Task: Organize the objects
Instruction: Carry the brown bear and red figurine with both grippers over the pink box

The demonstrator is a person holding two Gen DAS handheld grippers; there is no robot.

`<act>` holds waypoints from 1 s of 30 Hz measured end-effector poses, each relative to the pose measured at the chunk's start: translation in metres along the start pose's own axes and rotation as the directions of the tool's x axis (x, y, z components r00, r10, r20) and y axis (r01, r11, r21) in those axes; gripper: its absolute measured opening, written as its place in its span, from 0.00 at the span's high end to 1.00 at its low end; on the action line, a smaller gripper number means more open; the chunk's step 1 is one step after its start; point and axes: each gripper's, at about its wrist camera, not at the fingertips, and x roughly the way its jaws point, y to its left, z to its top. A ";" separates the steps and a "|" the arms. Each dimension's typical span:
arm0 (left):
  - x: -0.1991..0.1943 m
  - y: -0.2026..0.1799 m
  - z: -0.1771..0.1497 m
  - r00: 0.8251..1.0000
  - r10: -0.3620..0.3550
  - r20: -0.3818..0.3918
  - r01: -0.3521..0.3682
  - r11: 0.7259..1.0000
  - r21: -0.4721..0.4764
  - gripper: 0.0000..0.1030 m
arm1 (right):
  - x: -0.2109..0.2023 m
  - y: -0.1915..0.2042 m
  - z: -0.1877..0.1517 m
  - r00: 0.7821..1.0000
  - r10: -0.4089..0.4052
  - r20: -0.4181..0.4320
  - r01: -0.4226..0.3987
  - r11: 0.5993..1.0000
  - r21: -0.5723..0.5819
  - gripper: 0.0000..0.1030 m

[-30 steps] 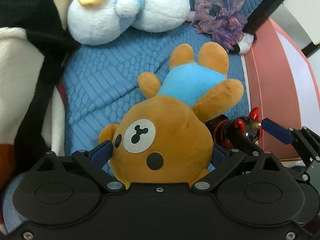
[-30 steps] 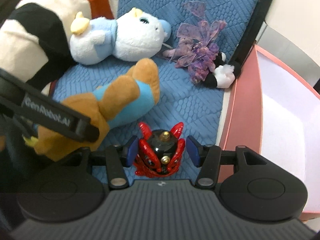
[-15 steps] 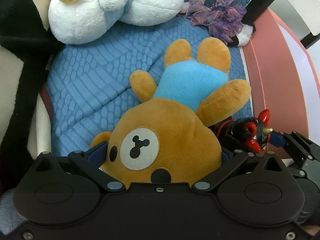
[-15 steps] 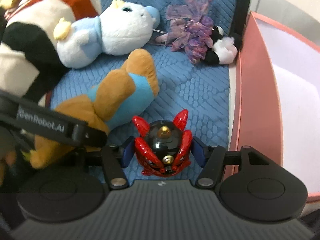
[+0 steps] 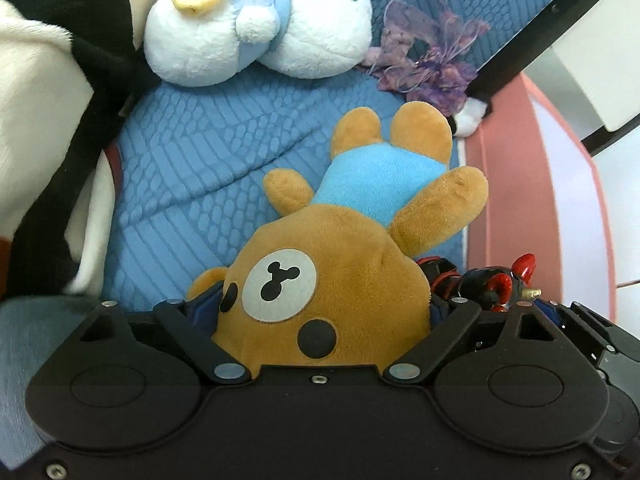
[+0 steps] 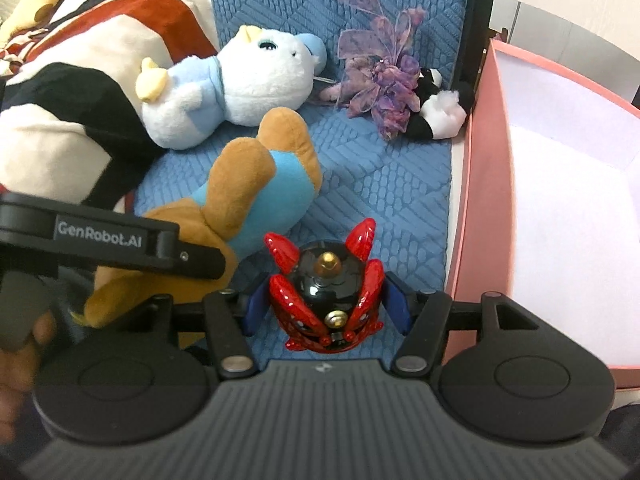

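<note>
A brown bear plush in a blue shirt lies on the blue quilted cushion, its head toward me. My left gripper has its jaws closing on the bear's head, and the blue pads press into the plush on both sides. In the right wrist view the bear lies to the left, with the left gripper's finger across its head. My right gripper is shut on a red and black toy figure, held just above the cushion. That toy also shows at the right of the left wrist view.
A white and light-blue plush, a purple ribbon doll and a small black-and-white plush lie at the back of the cushion. A large striped plush fills the left. A pink box with a white inside stands along the right.
The right gripper has risen with the red toy, which now hangs off the cushion. The left gripper's pads have drawn in on the bear's head, and both views have rolled slightly.
</note>
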 end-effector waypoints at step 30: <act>-0.122 -0.087 -0.012 0.966 -0.112 0.232 0.125 0.991 -0.039 0.14 | -0.137 -0.067 0.032 0.981 0.052 0.189 -0.072 0.992 0.103 0.39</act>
